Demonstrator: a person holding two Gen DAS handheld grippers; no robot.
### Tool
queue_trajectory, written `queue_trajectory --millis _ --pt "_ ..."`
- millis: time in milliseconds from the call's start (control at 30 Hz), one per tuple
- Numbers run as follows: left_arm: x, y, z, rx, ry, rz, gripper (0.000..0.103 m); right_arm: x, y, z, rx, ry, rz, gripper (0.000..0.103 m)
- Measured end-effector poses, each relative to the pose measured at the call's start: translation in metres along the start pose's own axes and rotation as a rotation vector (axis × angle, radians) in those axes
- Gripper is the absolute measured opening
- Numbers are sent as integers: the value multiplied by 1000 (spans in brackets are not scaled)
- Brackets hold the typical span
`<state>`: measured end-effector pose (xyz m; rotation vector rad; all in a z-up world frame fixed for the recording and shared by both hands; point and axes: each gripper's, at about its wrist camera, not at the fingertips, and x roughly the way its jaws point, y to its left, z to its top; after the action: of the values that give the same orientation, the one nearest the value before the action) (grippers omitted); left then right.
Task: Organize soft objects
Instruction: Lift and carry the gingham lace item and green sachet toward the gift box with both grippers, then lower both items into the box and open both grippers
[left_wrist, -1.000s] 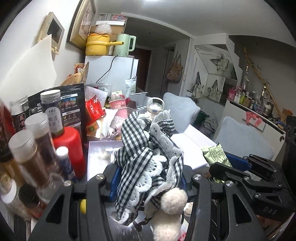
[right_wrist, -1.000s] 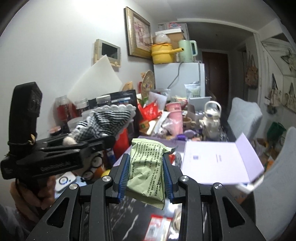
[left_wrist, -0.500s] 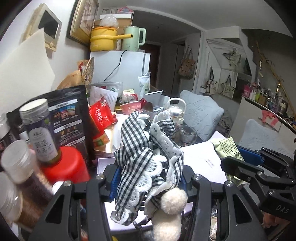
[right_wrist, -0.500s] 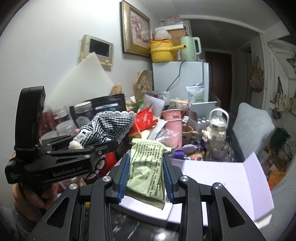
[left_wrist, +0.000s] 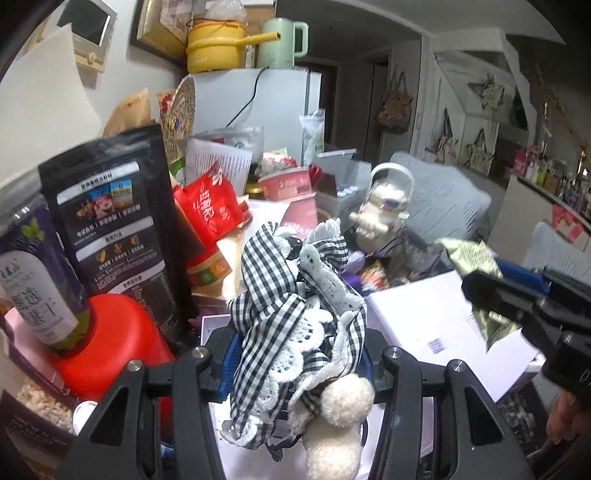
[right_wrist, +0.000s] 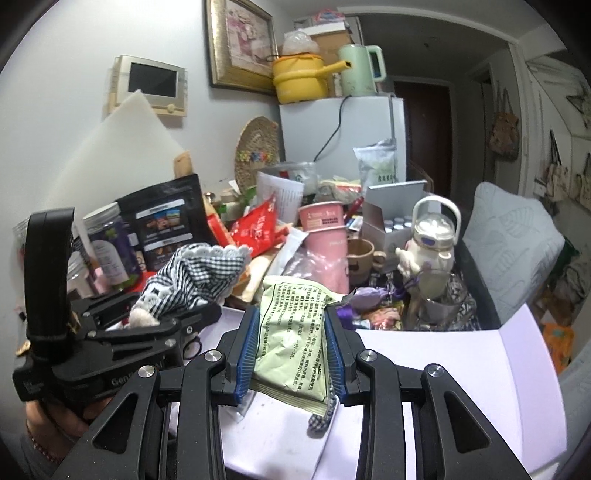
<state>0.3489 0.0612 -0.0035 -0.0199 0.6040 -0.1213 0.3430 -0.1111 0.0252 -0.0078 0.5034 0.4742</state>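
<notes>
A: Fingers on the left gripper (left_wrist: 297, 354) are clamped on the checked cloth bundle (left_wrist: 295, 314), pompom (left_wrist: 347, 402) hanging below them. Fingers on the right gripper (right_wrist: 291, 350) pinch the green packet (right_wrist: 295, 332) upright.

B: Where to set them?

A: Likely the open white box (right_wrist: 461, 369), just beyond and beneath both pairs of fingers. Lower straight down, release gently, keep clear of the red bottle (left_wrist: 110, 354) left of the cloth and the cluttered surface ahead.
</notes>
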Motion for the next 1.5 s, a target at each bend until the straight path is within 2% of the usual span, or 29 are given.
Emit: queue_trajectory --millis 233,400,733,900,967,1000,1367,1500 --pt "41 3 -15 16 118 19 50 30 -6 -12 1 78 -9 34" --pt "61 1 -25 40 169 52 50 41 -15 -21 10 122 -21 34" --pt "97 11 -42 4 309 91 52 59 -19 -29 24 180 -7 34" --pt "100 13 -42 -4 317 109 62 72 -17 -36 24 215 -3 34" --pt "100 12 -42 5 315 145 77 77 -17 -39 22 228 -8 34" --pt "101 13 -41 4 316 160 81 80 -17 -41 22 237 -12 34" --pt "103 12 -41 20 339 163 85 112 -14 -61 11 326 -40 34" --pt "103 12 -41 21 342 165 85 120 -14 -67 16 358 -25 35"
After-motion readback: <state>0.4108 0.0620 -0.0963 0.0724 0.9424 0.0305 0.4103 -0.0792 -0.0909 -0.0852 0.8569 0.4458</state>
